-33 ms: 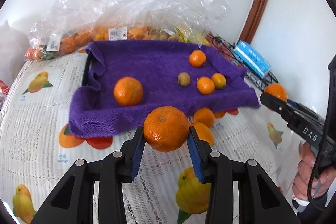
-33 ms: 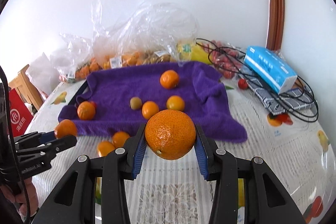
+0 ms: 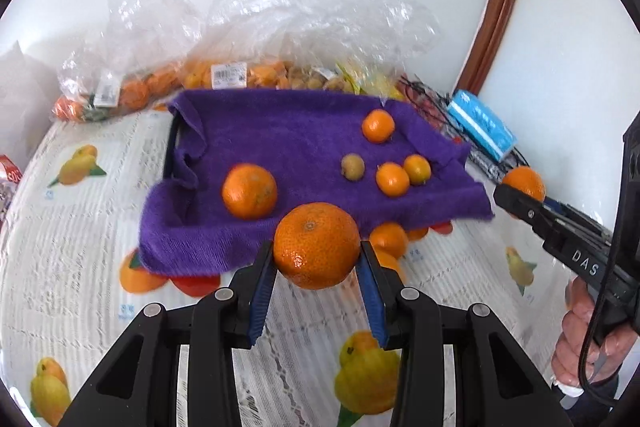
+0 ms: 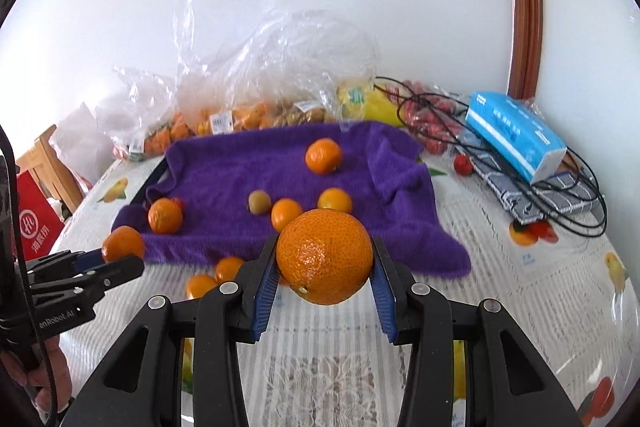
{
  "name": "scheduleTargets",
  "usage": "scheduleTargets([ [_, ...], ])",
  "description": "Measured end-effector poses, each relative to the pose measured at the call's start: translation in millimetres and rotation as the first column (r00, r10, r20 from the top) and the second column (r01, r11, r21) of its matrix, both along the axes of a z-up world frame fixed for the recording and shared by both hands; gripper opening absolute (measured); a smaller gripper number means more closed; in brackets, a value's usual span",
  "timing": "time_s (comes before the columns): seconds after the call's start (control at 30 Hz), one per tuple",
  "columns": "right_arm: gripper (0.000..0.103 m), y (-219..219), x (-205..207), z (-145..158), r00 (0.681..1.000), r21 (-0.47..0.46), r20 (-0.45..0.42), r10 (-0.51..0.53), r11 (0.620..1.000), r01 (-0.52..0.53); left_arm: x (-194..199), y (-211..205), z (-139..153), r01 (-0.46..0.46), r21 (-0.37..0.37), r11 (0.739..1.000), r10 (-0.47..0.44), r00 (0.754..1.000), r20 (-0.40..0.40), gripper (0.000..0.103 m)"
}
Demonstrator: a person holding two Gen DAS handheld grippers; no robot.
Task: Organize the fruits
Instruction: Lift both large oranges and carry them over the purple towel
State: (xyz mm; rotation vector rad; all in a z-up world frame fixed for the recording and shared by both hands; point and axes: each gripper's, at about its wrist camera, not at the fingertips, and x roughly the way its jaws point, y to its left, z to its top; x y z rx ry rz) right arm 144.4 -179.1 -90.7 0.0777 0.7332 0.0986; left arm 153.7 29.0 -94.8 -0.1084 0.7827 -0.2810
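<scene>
My left gripper (image 3: 317,259) is shut on a large orange (image 3: 317,245), held above the table in front of the purple towel (image 3: 288,143). My right gripper (image 4: 325,267) is shut on another large orange (image 4: 325,255); it also shows at the right of the left wrist view (image 3: 522,183). On the towel lie a big orange (image 3: 249,191), a mid-size orange (image 3: 378,125), two small oranges (image 3: 393,179) and a small greenish fruit (image 3: 353,167). Two small oranges (image 4: 229,269) lie on the tablecloth just before the towel's front edge.
Clear plastic bags of fruit (image 3: 224,83) line the wall behind the towel. A blue tissue pack (image 4: 516,135), black cables (image 4: 560,195) and red fruits (image 4: 432,119) lie at the right. A red bag (image 4: 34,227) and a wooden chair (image 4: 44,155) stand at the left.
</scene>
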Motion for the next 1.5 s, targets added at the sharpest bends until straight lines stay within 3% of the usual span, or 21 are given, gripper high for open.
scheduleTargets([
  [0.27, 0.043, 2.8, 32.4, 18.3, 0.999, -0.003, 0.034, 0.012, 1.000, -0.012, 26.3, 5.7, 26.2, -0.086, -0.017, 0.996, 0.087, 0.994, 0.059, 0.038],
  [0.37, 0.043, 1.5, 45.0, 25.7, 0.999, 0.006, 0.049, 0.015, 1.000, -0.015, 36.4, 11.2, 30.3, -0.115, -0.058, 0.992, 0.118, 0.991, 0.057, 0.038],
  [0.67, 0.043, -1.2, 83.4, 40.9, 0.996, -0.020, 0.085, 0.021, 1.000, -0.019, 74.8, 16.2, 31.6, -0.190, -0.061, 0.980, 0.193, 0.979, 0.065, 0.038],
  [0.87, 0.043, -11.8, 97.2, 10.0, 0.998, 0.040, 0.049, 0.036, 0.998, -0.038, 88.1, 28.3, 10.3, -0.225, -0.094, 0.970, 0.231, 0.972, 0.050, 0.038],
  [1.13, 0.043, -8.1, 104.3, -19.2, 0.998, -0.013, -0.008, 0.061, 0.998, -0.061, 88.7, 43.4, -10.7, -0.264, -0.104, 0.959, 0.266, 0.964, 0.005, 0.038],
  [1.37, 0.043, -14.2, 114.9, -39.6, 0.998, -0.120, -0.064, -0.015, 0.993, 0.007, 93.3, 39.6, -20.6, -0.261, -0.089, 0.961, 0.260, 0.965, -0.017, 0.038],
  [1.5, 0.043, -17.2, 117.4, -45.1, 0.996, -0.117, -0.092, -0.016, 0.993, 0.005, 91.4, 38.1, -20.5, -0.253, -0.095, 0.963, 0.253, 0.967, -0.014, 0.038],
])
